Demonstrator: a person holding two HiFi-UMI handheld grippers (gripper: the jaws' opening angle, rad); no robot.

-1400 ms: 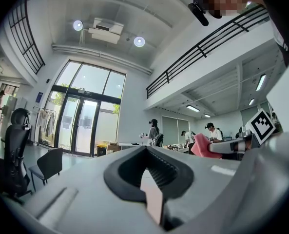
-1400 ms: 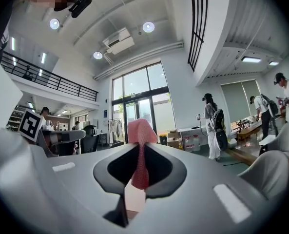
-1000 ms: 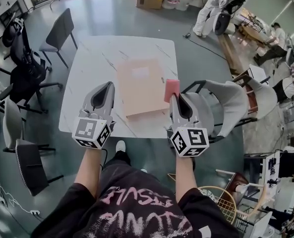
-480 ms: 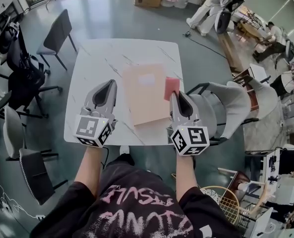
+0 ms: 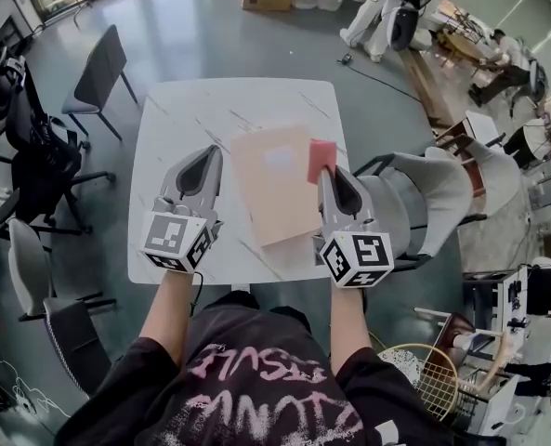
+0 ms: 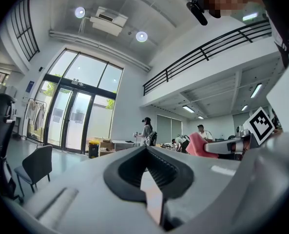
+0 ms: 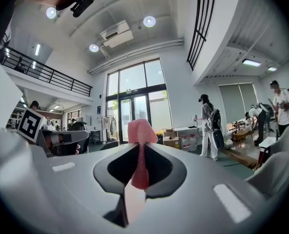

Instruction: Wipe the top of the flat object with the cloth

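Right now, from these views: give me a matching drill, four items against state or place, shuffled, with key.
1. left gripper
2. right gripper
3. tan envelope
4. black office chair

A. lying flat on the white table
B. shut on the pink cloth
C. on the floor, left of the table in the head view
D. shut, nothing between its jaws

Pairs: 1-D, 2-B, 3-A, 4-C

Your cloth point(image 5: 321, 159) looks soft, pink and coarsely woven. The flat object point(image 5: 275, 189) is matt tan, like card. The surface point(image 5: 191, 119) is smooth white with grey marble veining. Your left gripper point(image 5: 203, 159) and right gripper point(image 5: 328, 177) wear matt grey plastic-looking shells.
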